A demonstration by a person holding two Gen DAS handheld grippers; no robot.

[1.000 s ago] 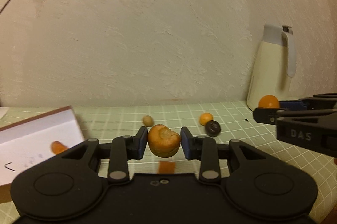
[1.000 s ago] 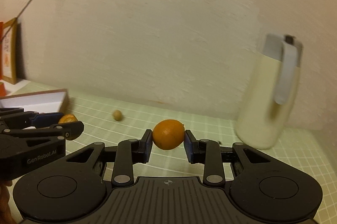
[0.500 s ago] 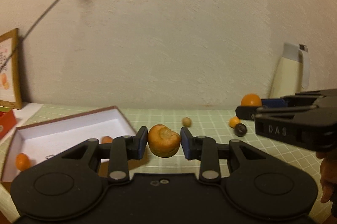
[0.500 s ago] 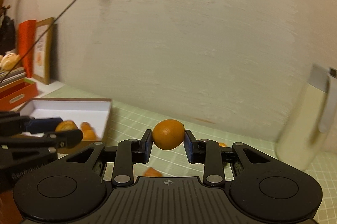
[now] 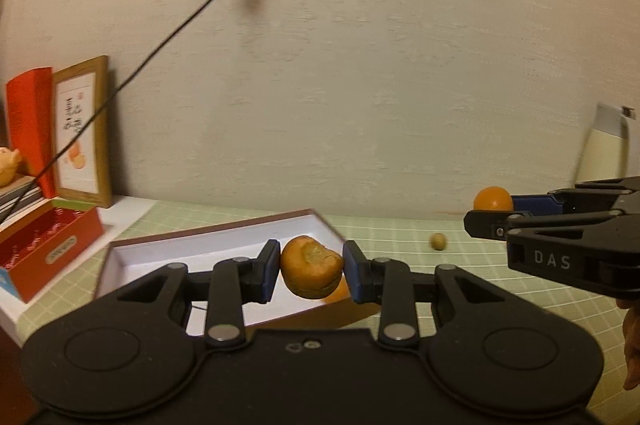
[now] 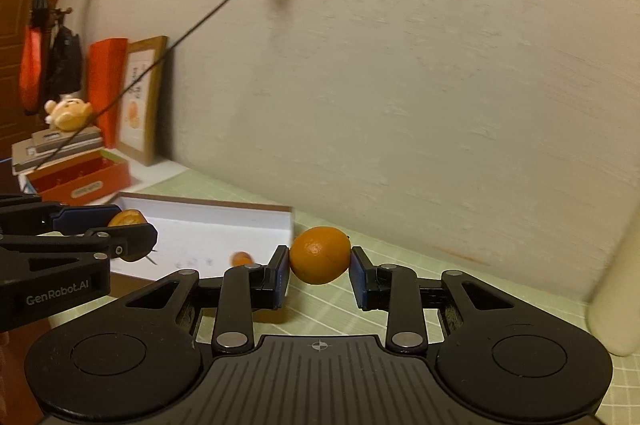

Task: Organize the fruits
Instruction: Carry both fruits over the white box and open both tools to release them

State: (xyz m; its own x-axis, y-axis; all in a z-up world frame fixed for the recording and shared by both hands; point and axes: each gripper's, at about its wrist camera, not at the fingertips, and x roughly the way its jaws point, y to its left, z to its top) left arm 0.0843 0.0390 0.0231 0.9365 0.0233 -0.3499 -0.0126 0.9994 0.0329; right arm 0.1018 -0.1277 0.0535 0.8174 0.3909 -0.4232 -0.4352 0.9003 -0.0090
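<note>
My left gripper (image 5: 311, 273) is shut on a wrinkled orange fruit (image 5: 310, 271) and holds it in the air over the right end of the white open box (image 5: 192, 257). My right gripper (image 6: 319, 263) is shut on a smooth orange (image 6: 320, 255), held above the green mat just right of the box (image 6: 192, 225). It also shows at the right of the left wrist view (image 5: 520, 213) with its orange (image 5: 493, 199). The left gripper shows at the left of the right wrist view (image 6: 120, 233). A small orange fruit (image 6: 241, 259) lies in the box.
A small tan fruit (image 5: 438, 241) lies on the green grid mat (image 5: 440, 289). A cream jug (image 5: 606, 153) stands at the far right. A red box (image 5: 52, 245), a framed picture (image 5: 84, 133) and stacked items stand at the left. A black cable (image 5: 168, 37) hangs from the wall socket.
Both grippers swung left with their fruits, from the mat near the jug toward the white box. The box now lies under the left gripper; the jug has slid to the right edge.
</note>
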